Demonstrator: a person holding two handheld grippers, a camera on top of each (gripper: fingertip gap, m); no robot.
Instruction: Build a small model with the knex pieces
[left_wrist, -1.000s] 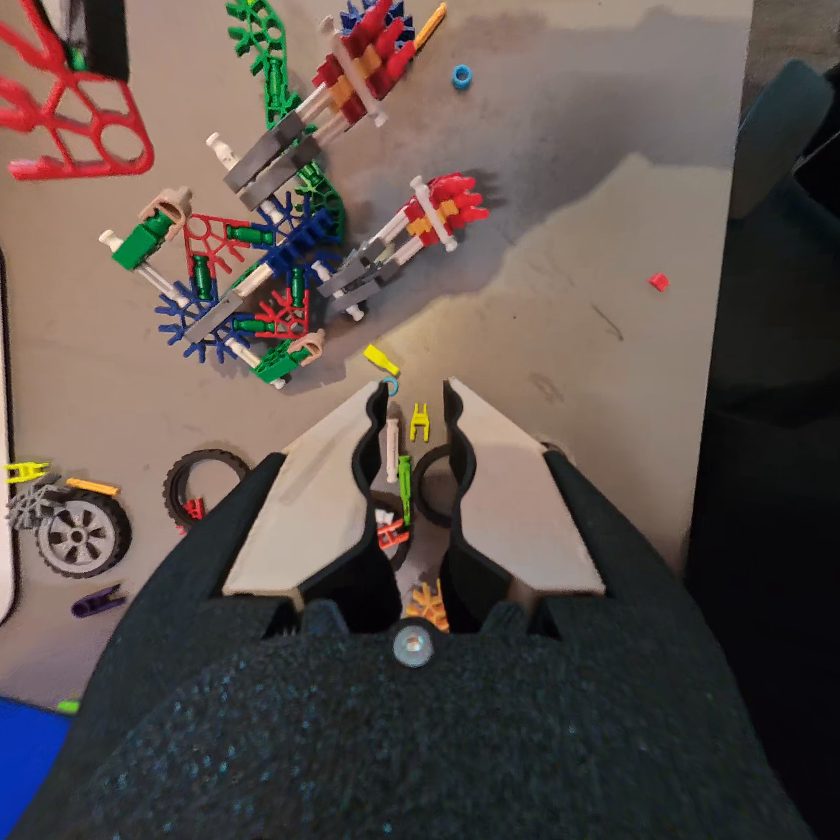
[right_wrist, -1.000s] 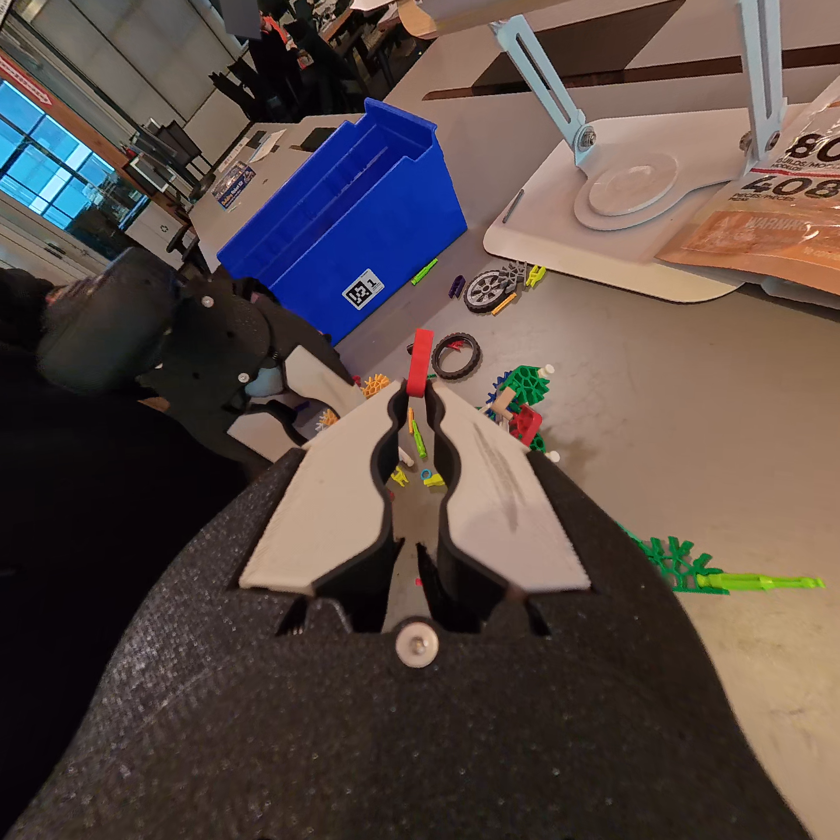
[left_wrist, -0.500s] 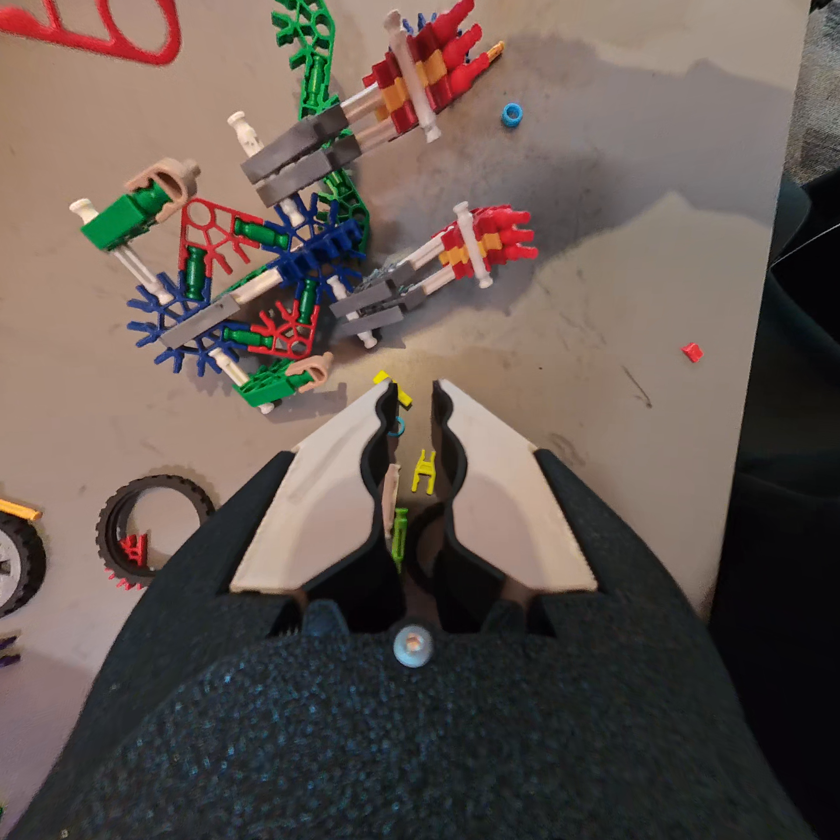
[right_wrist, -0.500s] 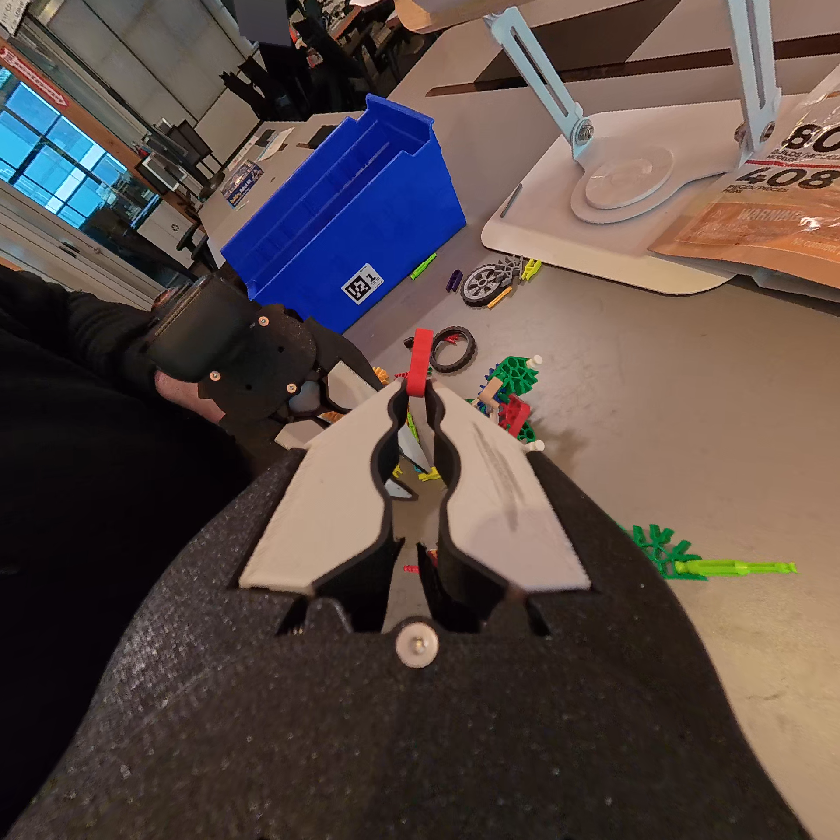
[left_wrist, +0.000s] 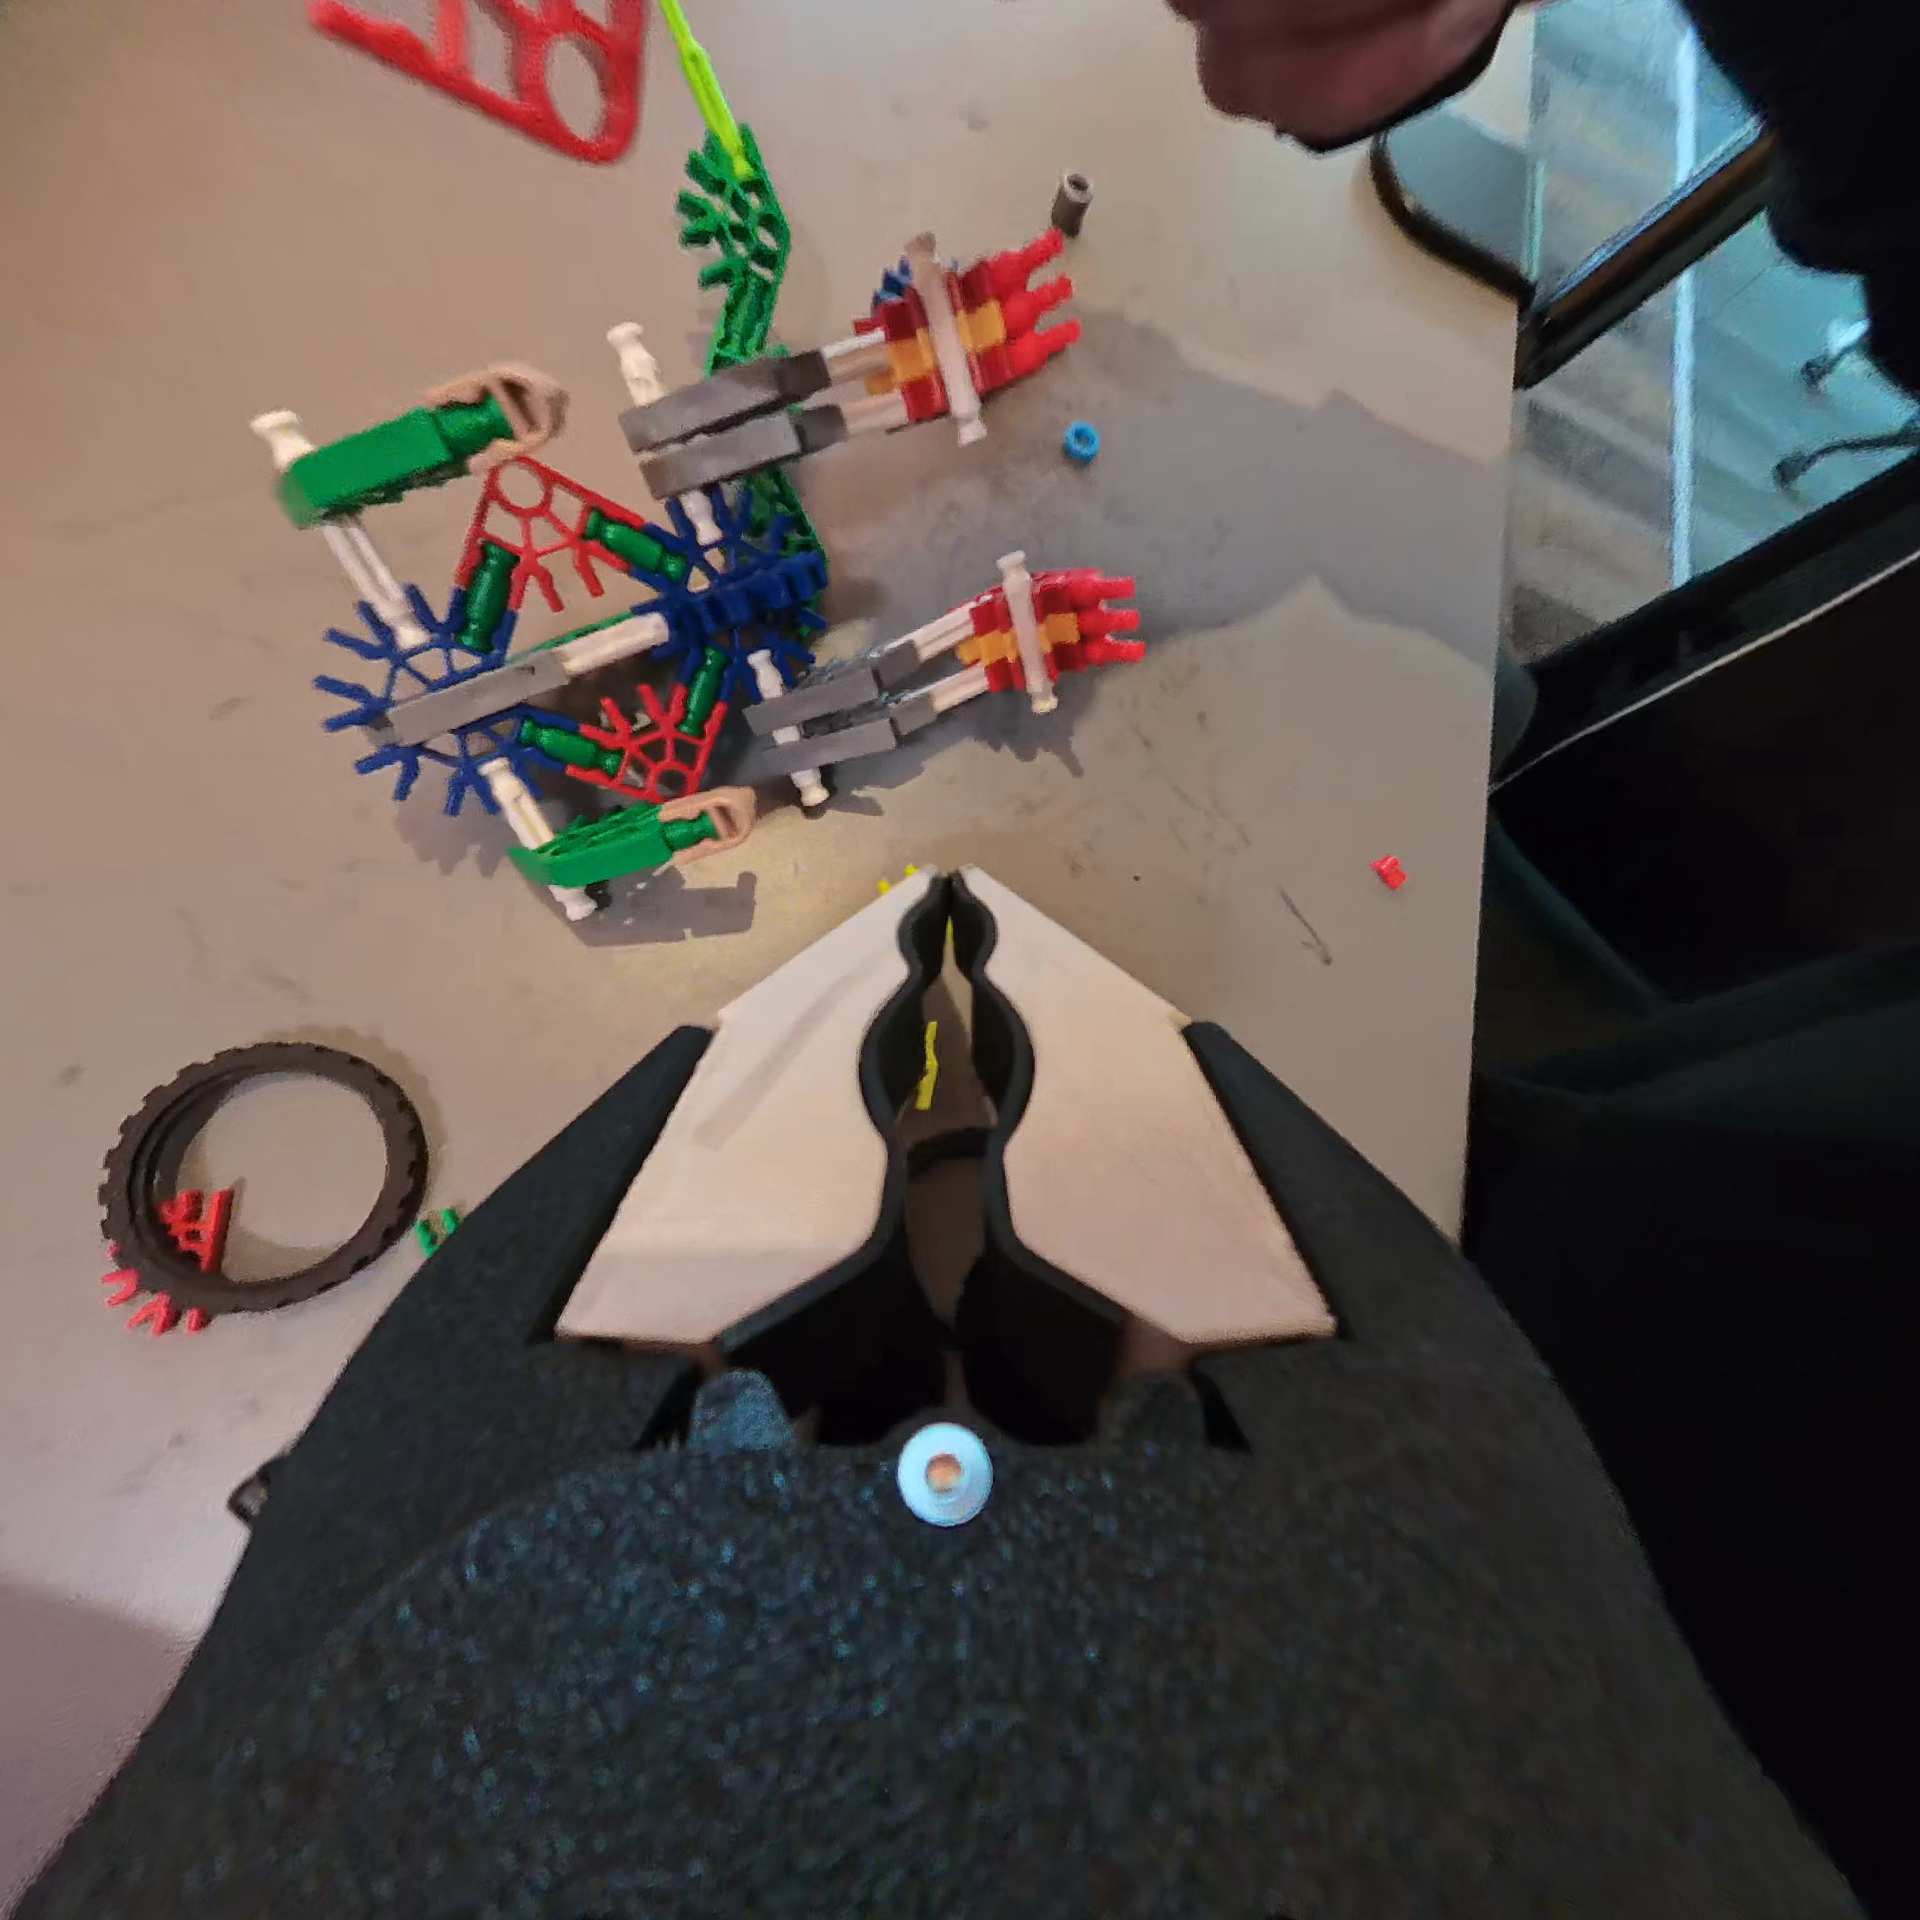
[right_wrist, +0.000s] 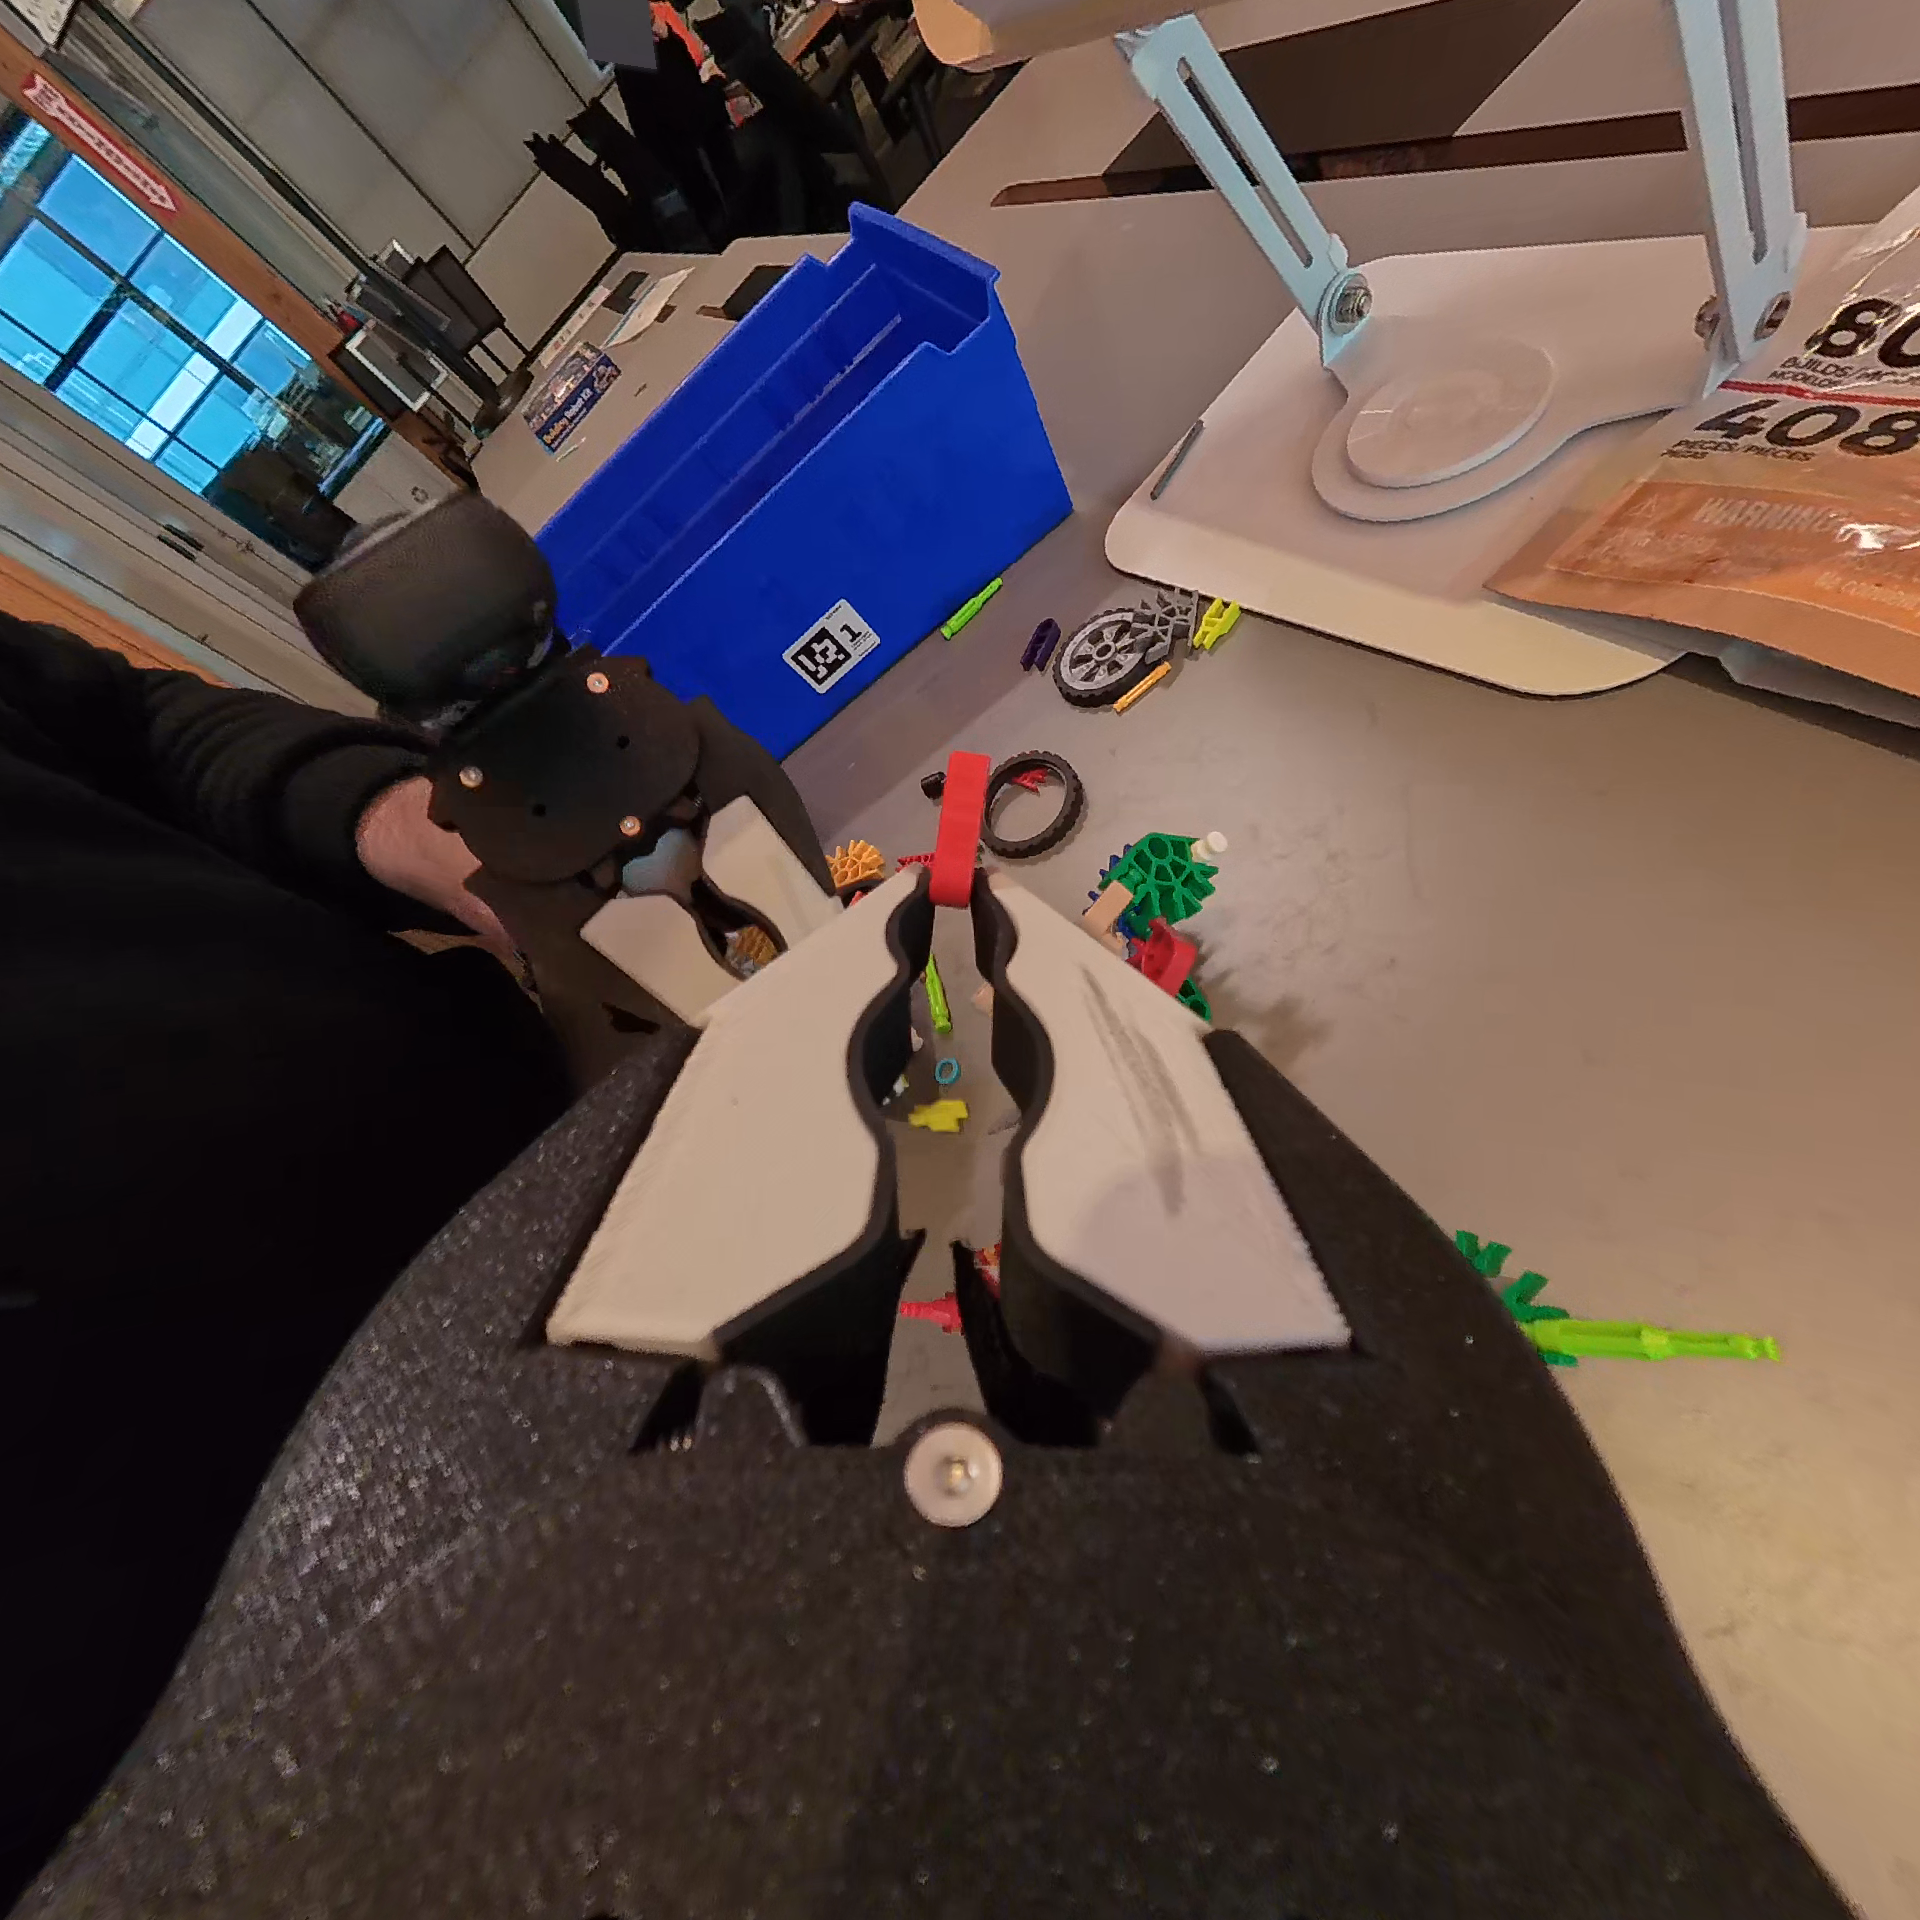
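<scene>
My left gripper (left_wrist: 948, 885) is shut low over the table, with a small yellow piece (left_wrist: 900, 885) pinched at its tips. A second yellow clip (left_wrist: 925, 1065) shows through the gap behind the tips. Just ahead lies a construction-toy model (left_wrist: 623, 623) of blue, red and green connectors, white rods and grey blocks. My right gripper (right_wrist: 954, 883) is shut on a red piece (right_wrist: 958, 826) that stands up from its tips, held above the table. The left gripper (right_wrist: 717, 914) also shows in the right wrist view, close on the left, held by a hand.
A blue bin (right_wrist: 810, 499), a white stand base (right_wrist: 1403, 468) and an orange bag (right_wrist: 1766, 540) stand at the back. A black tyre (left_wrist: 270, 1174), a blue ring (left_wrist: 1081, 442) and a tiny red piece (left_wrist: 1387, 871) lie loose. The table edge (left_wrist: 1496, 727) runs on the right. The left gripper's tips are roughly 12 cm from the right gripper's.
My left gripper has moved forward toward the model and closed from open. My right gripper has stayed shut on the red piece, almost still.
</scene>
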